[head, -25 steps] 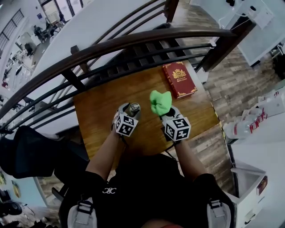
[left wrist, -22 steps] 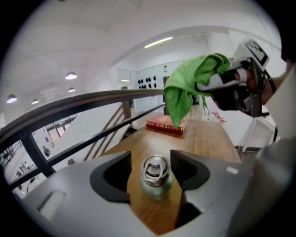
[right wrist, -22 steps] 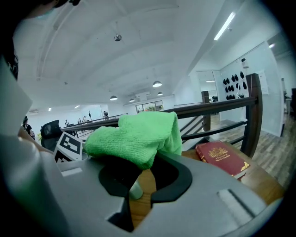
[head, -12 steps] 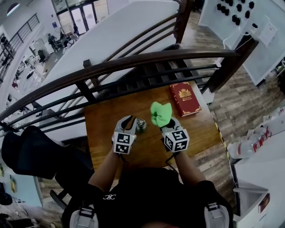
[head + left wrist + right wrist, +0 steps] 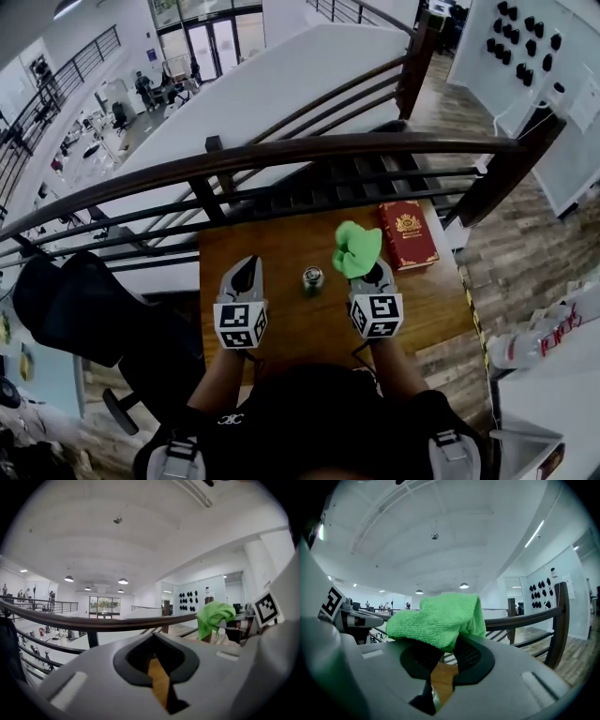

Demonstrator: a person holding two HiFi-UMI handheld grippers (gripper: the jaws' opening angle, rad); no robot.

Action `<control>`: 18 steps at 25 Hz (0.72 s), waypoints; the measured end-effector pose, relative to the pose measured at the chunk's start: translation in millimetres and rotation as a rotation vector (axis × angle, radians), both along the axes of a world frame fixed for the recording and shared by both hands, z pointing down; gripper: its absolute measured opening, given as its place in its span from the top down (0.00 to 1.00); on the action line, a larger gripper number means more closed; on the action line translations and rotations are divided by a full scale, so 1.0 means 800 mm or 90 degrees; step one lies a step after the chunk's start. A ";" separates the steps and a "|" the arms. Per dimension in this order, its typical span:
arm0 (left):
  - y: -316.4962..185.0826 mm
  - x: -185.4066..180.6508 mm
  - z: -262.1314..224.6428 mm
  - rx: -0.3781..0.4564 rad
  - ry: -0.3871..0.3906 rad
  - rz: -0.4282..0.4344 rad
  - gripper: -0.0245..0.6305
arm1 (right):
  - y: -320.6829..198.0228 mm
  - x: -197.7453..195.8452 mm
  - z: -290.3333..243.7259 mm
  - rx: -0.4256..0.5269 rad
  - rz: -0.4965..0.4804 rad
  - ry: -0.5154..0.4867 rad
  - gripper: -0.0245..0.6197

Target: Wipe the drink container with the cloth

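Fingers of the left gripper [image 5: 246, 274] are pressed together on nothing, having just been closing. In the head view the can [image 5: 312, 278] stands upright on the table [image 5: 281, 333] at their 3 o'clock. It is at 9 o'clock from the right gripper [image 5: 367, 272], which pinches the green cloth [image 5: 357, 249] and looks slightly nearer. At 2 o'clock a red book [image 5: 409, 234] bears a gold crest; its lettering and the can's label are unreadable. Left gripper view: closed fingers, bare wood beyond, cloth [image 5: 214, 618] at 2 o'clock, no can. Right gripper view: cloth [image 5: 438, 620] clamped at the fingertips; a glint low in the gap may be the can.
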State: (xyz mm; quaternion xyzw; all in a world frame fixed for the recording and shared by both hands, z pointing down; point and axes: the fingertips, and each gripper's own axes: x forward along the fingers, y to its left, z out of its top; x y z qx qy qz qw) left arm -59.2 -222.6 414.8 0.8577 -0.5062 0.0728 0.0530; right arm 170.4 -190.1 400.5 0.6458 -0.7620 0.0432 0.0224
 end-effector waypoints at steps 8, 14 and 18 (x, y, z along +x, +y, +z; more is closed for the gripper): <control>-0.001 -0.052 -0.017 0.018 -0.013 -0.074 0.88 | -0.004 -0.001 -0.013 0.029 0.003 -0.011 0.87; 0.001 -0.059 -0.018 0.018 -0.020 -0.083 0.88 | -0.004 -0.006 -0.013 0.028 -0.010 -0.011 0.87; 0.004 -0.054 -0.018 0.022 -0.029 -0.072 0.88 | 0.000 -0.007 -0.011 0.027 -0.009 -0.011 0.87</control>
